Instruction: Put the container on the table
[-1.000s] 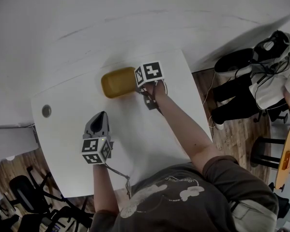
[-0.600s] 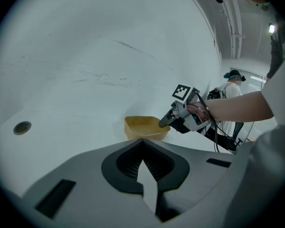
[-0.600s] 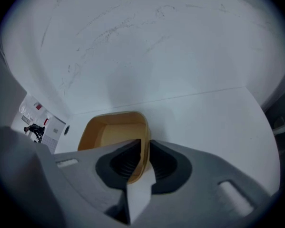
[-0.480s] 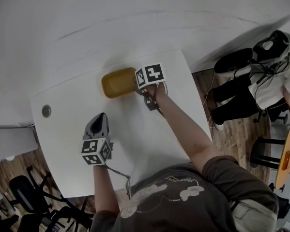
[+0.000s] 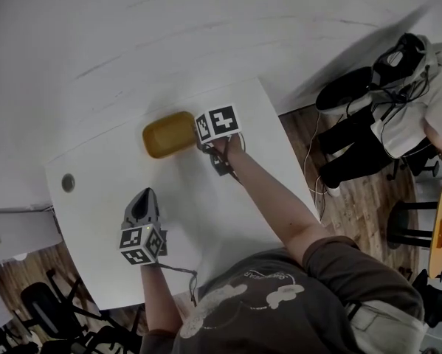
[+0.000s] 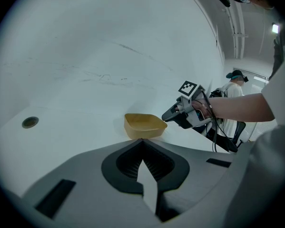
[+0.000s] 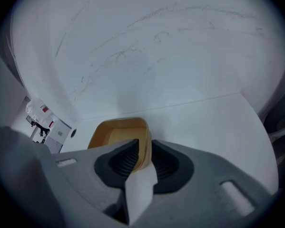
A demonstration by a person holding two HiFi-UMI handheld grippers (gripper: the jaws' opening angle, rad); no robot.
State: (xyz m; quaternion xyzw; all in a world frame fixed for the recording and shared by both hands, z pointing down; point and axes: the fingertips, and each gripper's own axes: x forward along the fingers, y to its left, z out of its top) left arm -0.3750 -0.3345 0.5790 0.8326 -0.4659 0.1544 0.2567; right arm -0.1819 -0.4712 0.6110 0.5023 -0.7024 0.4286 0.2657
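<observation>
A yellow-tan plastic container [image 5: 167, 135] sits at the far side of the white table [image 5: 235, 198], open side up. My right gripper [image 5: 201, 140] is at its right edge and shut on the container's near wall [image 7: 143, 148], one jaw inside and one outside. From the left gripper view the container [image 6: 143, 126] looks level and low over the tabletop, but its base is hidden, so contact cannot be told. My left gripper [image 5: 143, 199] hovers nearer the person, apart from the container, its jaws [image 6: 142, 141] shut with nothing in them.
A round grommet hole [image 5: 68, 183] is near the table's left edge. A white wall rises right behind the table. A seated person [image 5: 398, 102] and a stool [image 5: 420, 231] are on the wood floor to the right; office chairs [image 5: 43, 308] stand at lower left.
The head camera has shifted, so everything sits a little lower left in view. The right gripper stays shut on the container at about the same spot on the table; the left gripper hardly moved.
</observation>
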